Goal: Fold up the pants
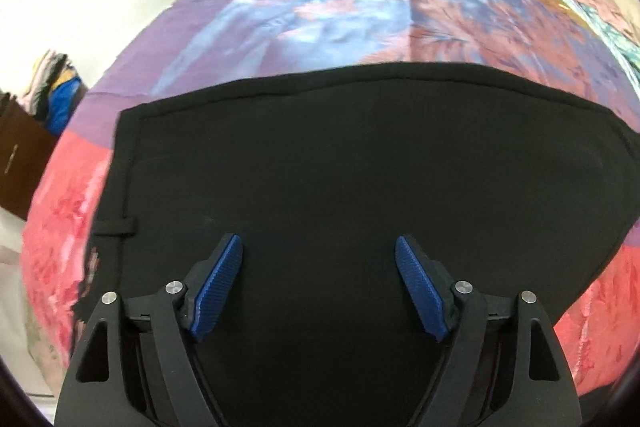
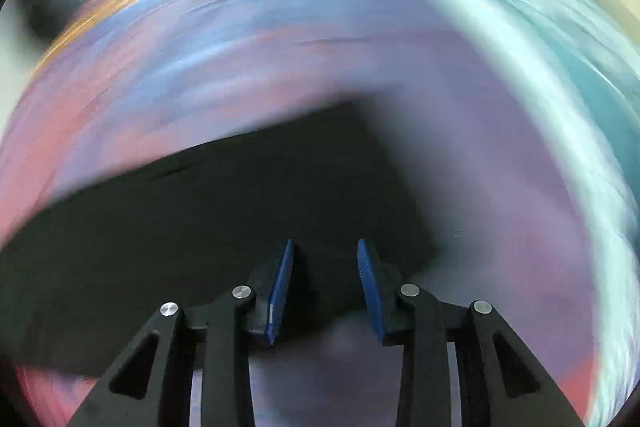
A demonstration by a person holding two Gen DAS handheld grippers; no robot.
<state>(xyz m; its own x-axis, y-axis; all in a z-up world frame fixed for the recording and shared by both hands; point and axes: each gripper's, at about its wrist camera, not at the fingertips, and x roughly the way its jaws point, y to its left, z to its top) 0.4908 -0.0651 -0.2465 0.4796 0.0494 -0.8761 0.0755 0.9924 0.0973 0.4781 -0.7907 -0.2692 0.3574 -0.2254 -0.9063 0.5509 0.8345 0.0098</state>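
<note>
A: Left claw [image 1: 319, 247] gapes wide above the black pants [image 1: 320, 155], gripping nothing; right claw [image 2: 326, 251] is narrower, empty too, at a corner.

B: They lie flat on the patterned bedspread [image 1: 340, 7]. Soft, limp cloth; I'd pinch the hemmed edge.

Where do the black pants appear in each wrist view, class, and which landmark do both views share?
Left wrist: black pants fill the lower centre, beneath the camera's gripper.
Right wrist: they lie blurred across the lower left.
Shared landmark: the multicoloured bedcover under them.
</note>
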